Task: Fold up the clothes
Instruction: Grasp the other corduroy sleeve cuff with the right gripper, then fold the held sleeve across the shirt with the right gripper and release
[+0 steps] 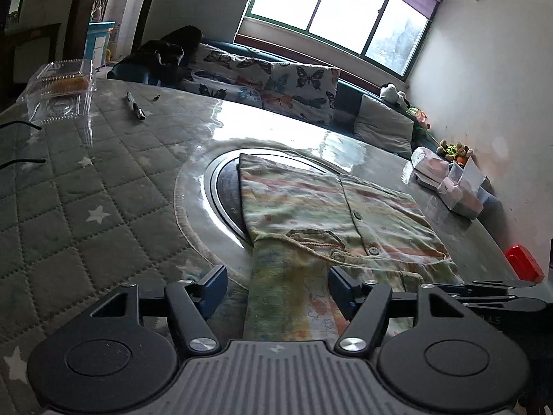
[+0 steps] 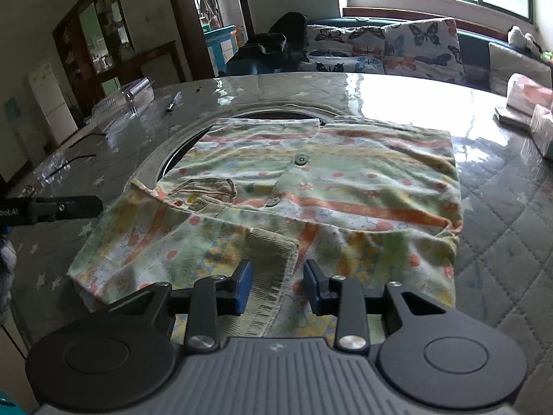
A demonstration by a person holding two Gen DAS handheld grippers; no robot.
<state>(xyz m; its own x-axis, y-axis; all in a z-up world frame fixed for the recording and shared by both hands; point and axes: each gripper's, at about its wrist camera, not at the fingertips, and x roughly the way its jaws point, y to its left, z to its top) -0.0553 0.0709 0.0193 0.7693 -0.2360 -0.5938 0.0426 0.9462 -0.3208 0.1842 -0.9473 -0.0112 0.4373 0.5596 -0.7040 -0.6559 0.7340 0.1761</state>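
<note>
While the patterned shirt (image 2: pixel 311 186) lies buttoned-side up on the quilted counter (image 1: pixel 86 180), partly over the round inset in its middle, both sleeves look folded in near the collar. Left hand-held gripper (image 1: pixel 276 285): jaws wide apart, straddling the left sleeve, pads not touching cloth. Right hand-held gripper (image 2: pixel 278 287): jaws narrower but apart, ribbed cuff (image 2: pixel 273 259) between them, no squeeze visible. Judgement: step in hand is pinching the near edge to fold the shirt away from the camera. Do it well by biting all layers low at the counter, both sides even, lifting together so the sleeves don't slip out. Hard to tell: whether the pads touch the counter; the near hem is hidden under both gripper bodies; the collar is bunched and unclear.
</note>
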